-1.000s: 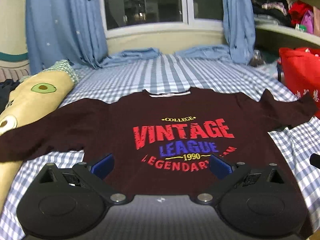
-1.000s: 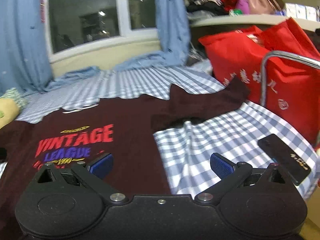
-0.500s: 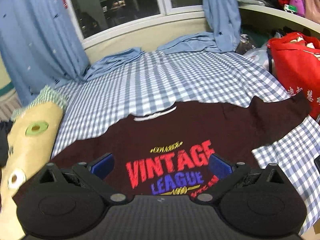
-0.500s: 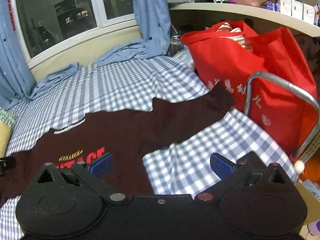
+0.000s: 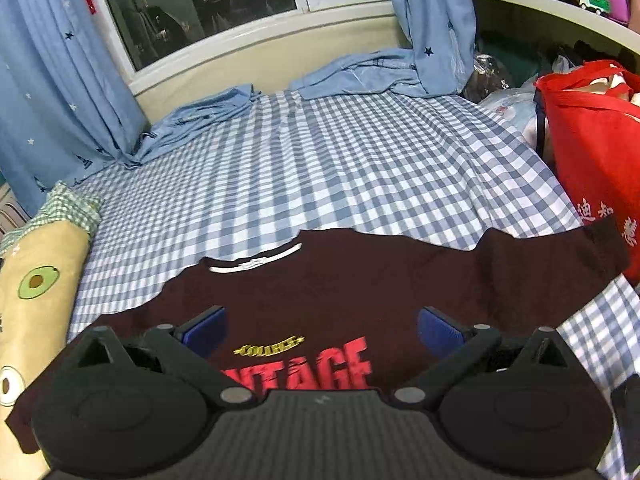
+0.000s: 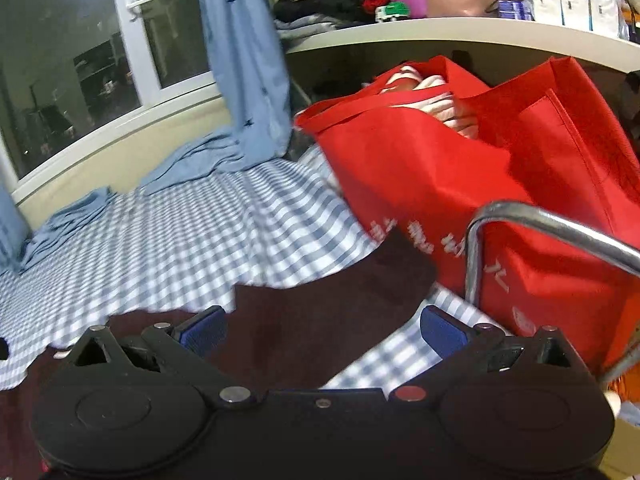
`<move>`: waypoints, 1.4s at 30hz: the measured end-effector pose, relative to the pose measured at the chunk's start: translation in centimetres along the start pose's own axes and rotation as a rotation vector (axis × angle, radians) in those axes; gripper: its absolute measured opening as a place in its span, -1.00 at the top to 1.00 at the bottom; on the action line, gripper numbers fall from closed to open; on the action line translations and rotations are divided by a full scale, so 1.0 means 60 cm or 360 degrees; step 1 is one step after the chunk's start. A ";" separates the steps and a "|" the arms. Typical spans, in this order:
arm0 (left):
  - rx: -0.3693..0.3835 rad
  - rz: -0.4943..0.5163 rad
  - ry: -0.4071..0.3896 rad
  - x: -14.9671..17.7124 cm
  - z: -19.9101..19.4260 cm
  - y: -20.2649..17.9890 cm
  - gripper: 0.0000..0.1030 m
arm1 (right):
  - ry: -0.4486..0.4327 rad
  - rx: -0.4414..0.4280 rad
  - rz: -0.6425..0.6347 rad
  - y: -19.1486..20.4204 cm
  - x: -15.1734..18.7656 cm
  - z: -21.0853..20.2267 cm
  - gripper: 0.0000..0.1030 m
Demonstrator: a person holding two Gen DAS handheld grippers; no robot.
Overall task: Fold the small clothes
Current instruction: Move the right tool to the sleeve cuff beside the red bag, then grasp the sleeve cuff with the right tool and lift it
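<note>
A: Where is the shirt?

B: The dark maroon T-shirt [image 5: 360,276] lies flat, print side up, on the blue-and-white checked bed [image 5: 320,160]. In the left wrist view it fills the lower half, white-edged collar at about 11 o'clock from the picture's centre, yellow "COLLEGE" and red "VINTAGE" lettering near 6 o'clock.

A: And the left gripper?

B: The left gripper [image 5: 322,326] is above the chest of the shirt, jaws spread wide, blue pads apart with nothing between them but the print below.

A: The right one?

B: The right gripper [image 6: 322,328] also has its jaws wide and holds nothing. One sleeve of the shirt [image 6: 340,304] runs from between the pads up toward 1 o'clock, its cuff end reaching the foot of the red bag [image 6: 440,168].

A: Does the cuff touch the bag?

B: It lies against it or just beside it; I cannot tell which.

A: What else is around?

B: A curved metal rail [image 6: 540,220] stands at 3 o'clock in the right wrist view, in front of the bag. In the left wrist view an avocado-print pillow [image 5: 36,280] lies at 9 o'clock, beside the other sleeve, and blue curtains [image 5: 52,92] hang at the window [image 5: 220,4] at the bed's far edge, their hems piled on the sheet.
</note>
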State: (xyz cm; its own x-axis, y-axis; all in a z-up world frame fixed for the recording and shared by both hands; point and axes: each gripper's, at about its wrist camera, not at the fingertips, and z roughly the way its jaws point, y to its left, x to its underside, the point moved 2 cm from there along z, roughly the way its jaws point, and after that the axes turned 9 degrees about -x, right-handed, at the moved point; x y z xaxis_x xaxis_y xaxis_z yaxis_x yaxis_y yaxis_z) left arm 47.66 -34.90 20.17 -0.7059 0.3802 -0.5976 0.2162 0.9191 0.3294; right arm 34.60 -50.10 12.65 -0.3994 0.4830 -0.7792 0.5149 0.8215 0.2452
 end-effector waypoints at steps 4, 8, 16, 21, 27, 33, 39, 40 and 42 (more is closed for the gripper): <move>0.0033 -0.0041 0.0022 -0.018 0.048 -0.047 -0.99 | -0.0006 -0.0016 0.0092 -0.055 -0.007 0.068 -0.99; 0.0051 -0.0047 0.0115 -0.010 0.109 -0.094 -0.99 | -0.0008 -0.0015 0.0206 -0.104 0.015 0.138 -0.99; 0.0032 0.0010 0.0239 0.010 0.174 -0.150 -0.99 | -0.0071 0.0226 0.0353 -0.187 0.067 0.256 -0.91; 0.0006 -0.0013 0.0287 0.011 0.203 -0.154 -0.99 | -0.0105 0.0228 0.0392 -0.219 0.057 0.312 -0.75; -0.0038 -0.0071 0.0349 0.007 0.222 -0.142 -0.99 | -0.0110 0.0385 0.0346 -0.227 0.049 0.361 -0.54; -0.0095 -0.0101 0.0368 0.002 0.224 -0.125 -0.99 | -0.0138 0.0449 0.0327 -0.230 0.040 0.390 0.32; -0.0115 -0.0141 0.0414 0.002 0.221 -0.102 -0.99 | -0.0180 0.0450 0.0219 -0.201 0.026 0.360 0.83; -0.0114 -0.0147 0.0415 0.001 0.219 -0.097 -0.99 | -0.0186 0.0440 0.0178 -0.190 0.022 0.349 0.84; -0.0113 -0.0160 0.0413 -0.002 0.216 -0.087 -0.99 | -0.0216 0.0400 0.0110 -0.171 0.010 0.326 0.84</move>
State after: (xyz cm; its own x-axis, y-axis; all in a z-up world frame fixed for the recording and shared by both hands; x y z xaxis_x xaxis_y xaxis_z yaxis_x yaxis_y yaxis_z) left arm 55.35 -38.37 9.04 -0.8725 0.2400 -0.4256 0.0952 0.9379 0.3337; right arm 43.89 -64.18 -1.63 -0.2603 0.4764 -0.8398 0.7157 0.6790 0.1633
